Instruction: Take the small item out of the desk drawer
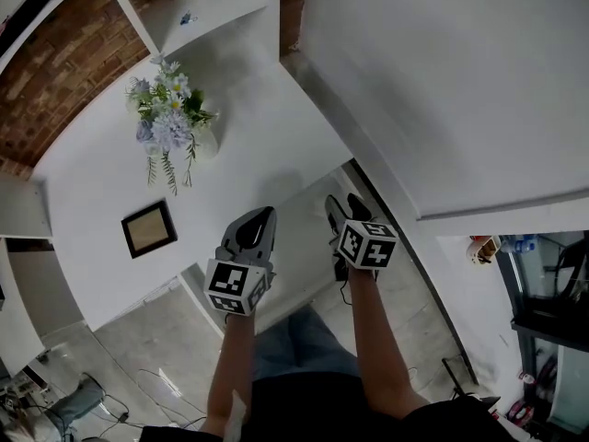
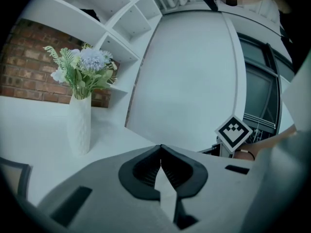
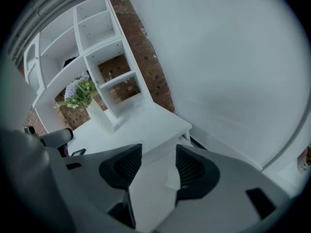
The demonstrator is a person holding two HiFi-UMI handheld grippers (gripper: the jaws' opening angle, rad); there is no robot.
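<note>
Fig.: my L hand-held gripper (image 1: 260,215) has its jaws together, empty; R hand-held gripper (image 1: 345,205) has jaws apart, empty; small item unseen, prob. inside drawer below worktop (image 1: 248,109) near edge, directly ahead of both.

Head view faces steeply down over the white tabletop (image 1: 258,109); both gripper views look low across it, sharing the white flower vase (image 2: 80,125).
</note>
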